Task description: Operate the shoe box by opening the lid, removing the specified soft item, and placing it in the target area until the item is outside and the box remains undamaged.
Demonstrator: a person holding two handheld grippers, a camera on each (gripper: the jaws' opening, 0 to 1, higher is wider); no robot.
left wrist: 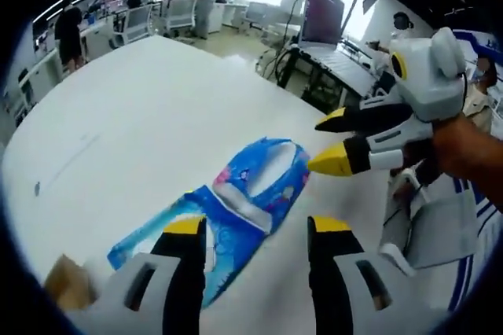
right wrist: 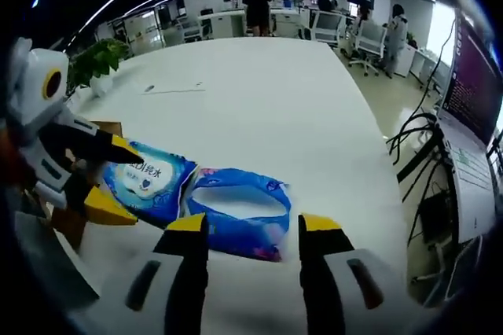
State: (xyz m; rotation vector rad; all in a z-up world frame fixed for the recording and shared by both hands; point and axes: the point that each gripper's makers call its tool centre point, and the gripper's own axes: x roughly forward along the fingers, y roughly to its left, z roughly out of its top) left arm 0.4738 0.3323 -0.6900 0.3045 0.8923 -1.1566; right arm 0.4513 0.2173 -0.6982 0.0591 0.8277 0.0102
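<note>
**Wipes pack out on the table, both grippers spread above it**

Nearest the camera in the left gripper view, the left gripper [left wrist: 255, 229] has its yellow-tipped jaws apart and empty, framing the near end of the blue wipes pack [left wrist: 236, 201], which lies flat on the white table [left wrist: 141, 123]. In the right gripper view the right gripper [right wrist: 253, 229] is likewise spread and holds nothing, just short of the pack's edge.

The soft item looks already out of the shoe box [right wrist: 94, 134], a brown cardboard corner of which shows just behind the pack. The step in hand appears to be the placing or its release. If the target area is elsewhere, the next move calls for a gentle pinch on the pack's edge, since the soft wrapper will sag.

Monitors [left wrist: 322, 12], desks and chairs stand well off. Only the two grippers themselves crowd each other over the pack.
</note>
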